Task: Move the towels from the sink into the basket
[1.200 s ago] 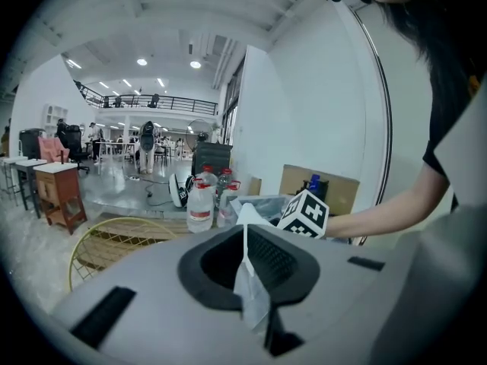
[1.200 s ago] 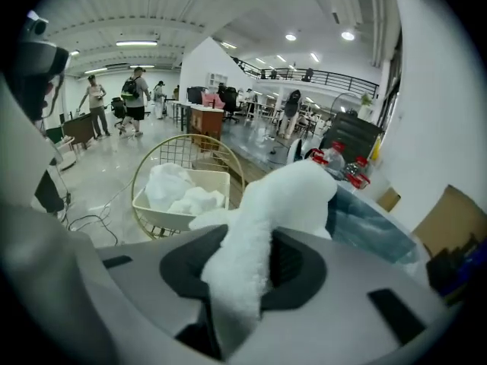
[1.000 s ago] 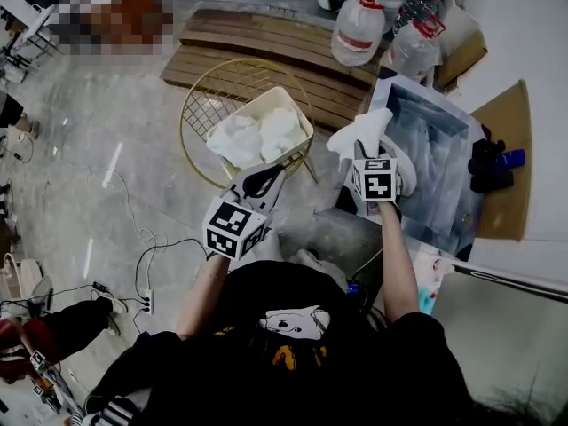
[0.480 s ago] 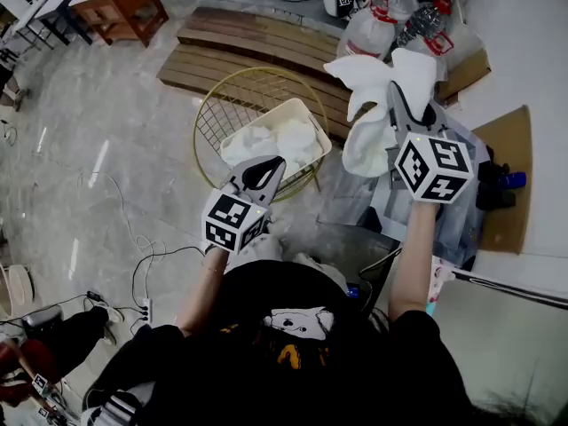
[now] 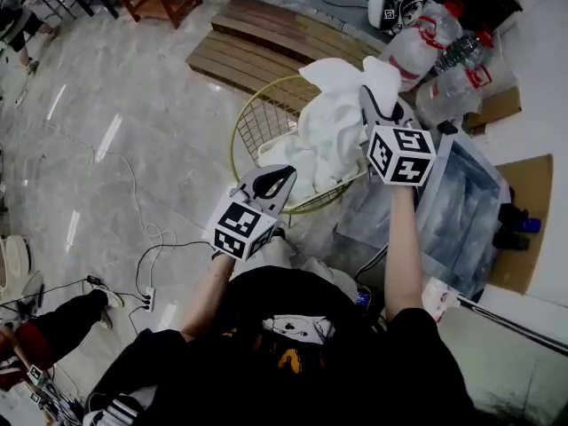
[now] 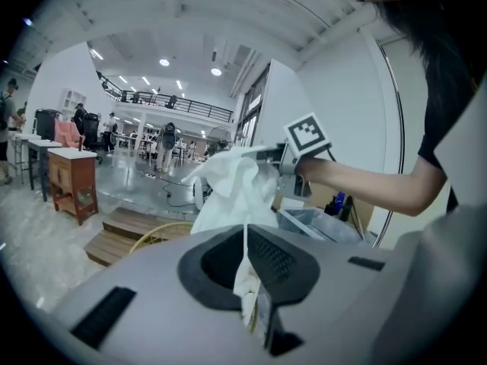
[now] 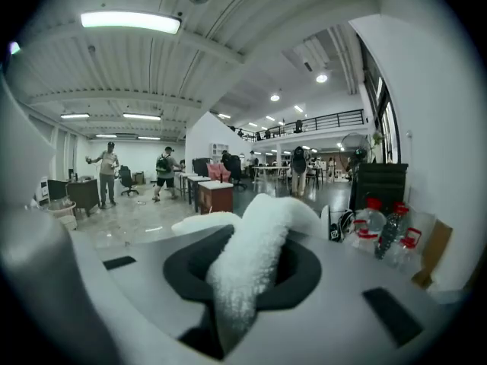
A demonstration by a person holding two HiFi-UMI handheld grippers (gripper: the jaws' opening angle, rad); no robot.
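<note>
Your right gripper [image 5: 371, 101] is clamped on a white towel [image 5: 328, 127]: its jaws are nearly together, with a thick fold of terry pinched between them (the right gripper view shows the fold filling the gap). You hold that towel up in the air, and in the head view it hangs over the right side of the gold wire basket [image 5: 245, 118], well clear of the sink [image 5: 461, 193] on your right. More white cloth [image 5: 277, 155] lies inside the basket, below the hanging one. Your left gripper [image 5: 280, 177] has its jaws pressed together with nothing between them, and it hovers near the basket's near rim.
</note>
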